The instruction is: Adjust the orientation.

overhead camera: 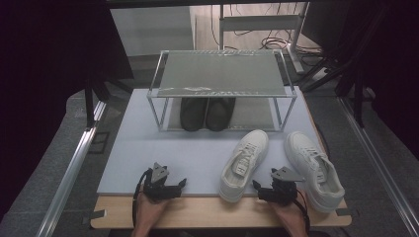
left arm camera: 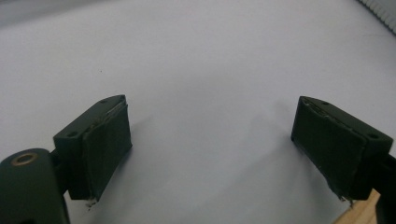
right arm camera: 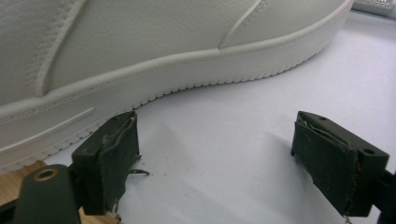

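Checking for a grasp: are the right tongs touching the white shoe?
Apart. The right gripper view shows the right tongs open, with bare mat between them and the white shoe's sole.

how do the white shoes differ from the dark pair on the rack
The white shoes lie out on the open grey mat near the front; the dark shoes sit on the lower level of the clear shelf rack. The white pair is split apart and angled, with the right gripper between them; the dark pair stands side by side, touching. Colour differs plainly: white against near black. Both pairs sit upright on their soles.
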